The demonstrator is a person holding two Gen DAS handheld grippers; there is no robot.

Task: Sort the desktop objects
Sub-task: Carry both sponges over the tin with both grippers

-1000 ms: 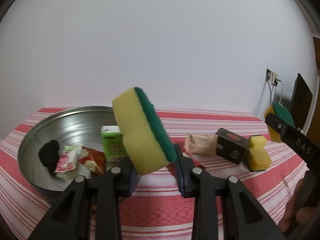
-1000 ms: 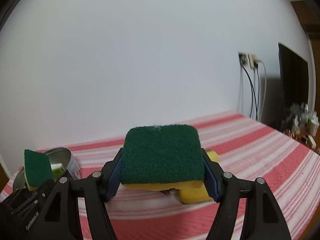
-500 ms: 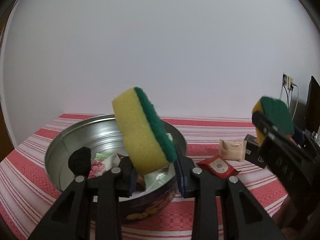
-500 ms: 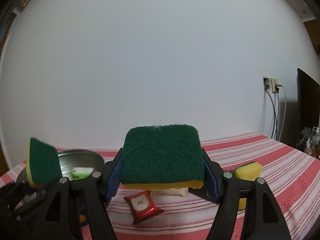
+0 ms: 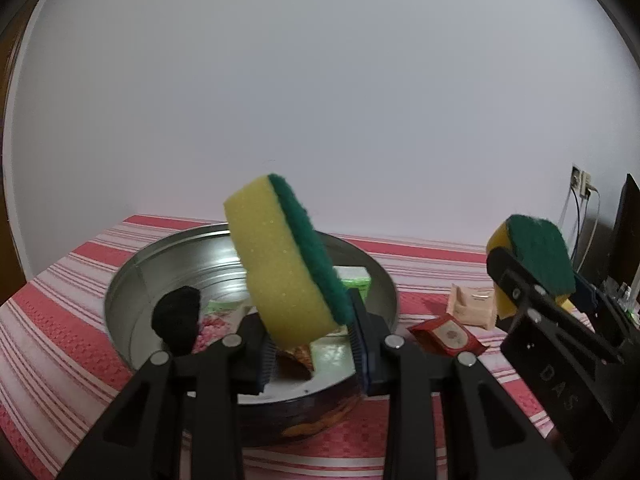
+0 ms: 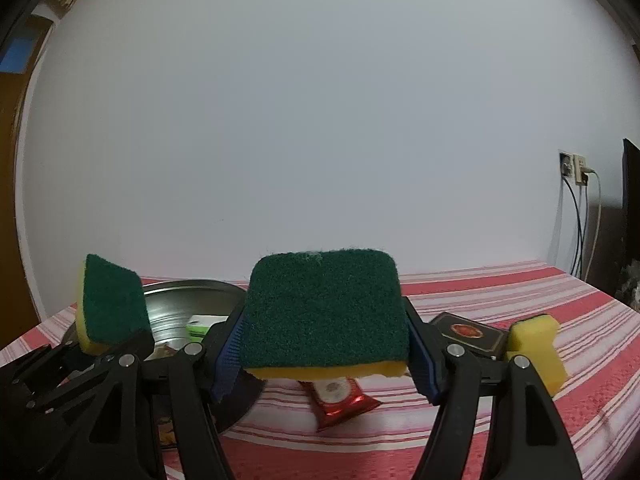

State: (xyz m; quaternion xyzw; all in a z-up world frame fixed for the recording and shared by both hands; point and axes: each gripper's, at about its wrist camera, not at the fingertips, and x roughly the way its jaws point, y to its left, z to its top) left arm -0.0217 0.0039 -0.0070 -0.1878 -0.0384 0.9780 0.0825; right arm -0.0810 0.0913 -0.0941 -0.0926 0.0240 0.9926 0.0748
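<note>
**Both tools clamped on sponges at the metal tin**

Left wrist view: The left tool (image 5: pixel 312 354) is clamped on a yellow sponge with a green scouring face (image 5: pixel 286 258). The sponge stands on edge, tilted, held above the round metal tin (image 5: pixel 132 280). The tin sits on the counter (image 5: pixel 56 320), which carries a red-and-white striped cloth. Inside the tin lie a black lump (image 5: pixel 178 316), a green-and-white carton (image 5: pixel 354 278) and printed wrappers. To the right of the tin, on the cloth, lie a red sachet (image 5: pixel 448 334) and a beige packet (image 5: pixel 470 308). The right tool (image 5: pixel 548 304) appears at the right edge, closed on a second sponge (image 5: pixel 536 256).

Right wrist view: The right tool is clamped on the second sponge, green face up and level. The red sachet lies on the cloth below it. A black box (image 6: pixel 468 332) and a plain yellow sponge (image 6: pixel 536 344), touching each other, sit to the right.
</note>
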